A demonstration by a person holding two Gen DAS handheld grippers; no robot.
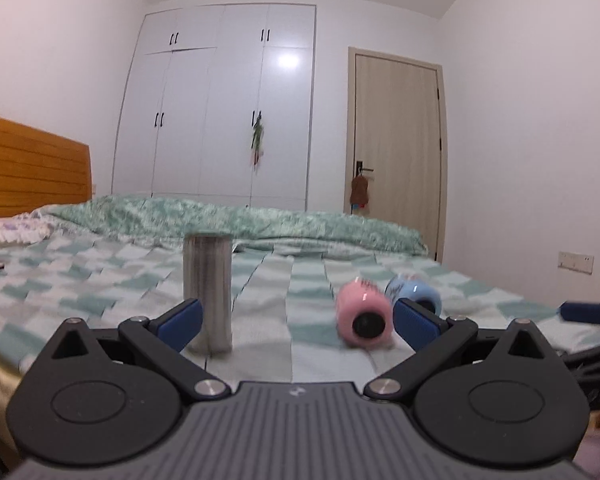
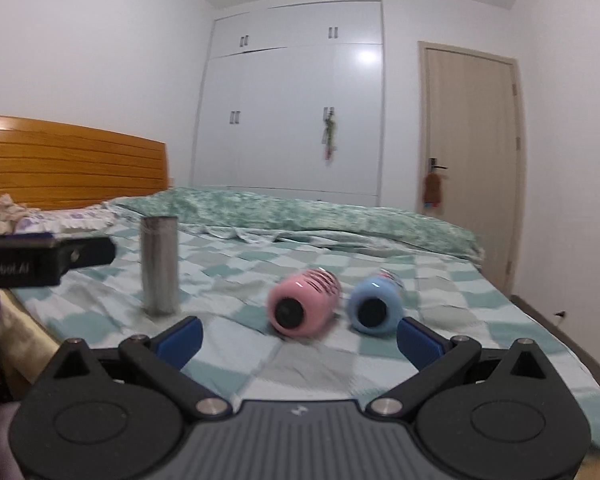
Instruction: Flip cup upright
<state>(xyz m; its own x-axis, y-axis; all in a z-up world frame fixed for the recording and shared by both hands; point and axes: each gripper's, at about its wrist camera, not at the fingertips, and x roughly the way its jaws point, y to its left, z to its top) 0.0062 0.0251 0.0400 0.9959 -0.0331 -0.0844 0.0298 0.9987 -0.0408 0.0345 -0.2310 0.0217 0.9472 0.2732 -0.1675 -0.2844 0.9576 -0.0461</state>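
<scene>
A pink cup [image 1: 365, 315] lies on its side on the checked bedspread [image 1: 292, 280], its dark end towards me; it also shows in the right wrist view [image 2: 303, 307]. A blue cup [image 1: 414, 289] lies on its side just right of it, seen too in the right wrist view [image 2: 376, 304]. A steel cup [image 1: 208, 292] stands on end at the left, also in the right wrist view [image 2: 159, 266]. My left gripper [image 1: 298, 322] is open and empty, low over the bed. My right gripper [image 2: 300, 340] is open and empty before the pink and blue cups.
The bed has a wooden headboard [image 2: 72, 160] at the left and a rumpled green quilt [image 2: 300, 216] behind the cups. A white wardrobe [image 1: 220, 100] and a door [image 1: 398, 152] stand beyond. The left gripper's body [image 2: 44, 260] juts in at the left of the right wrist view.
</scene>
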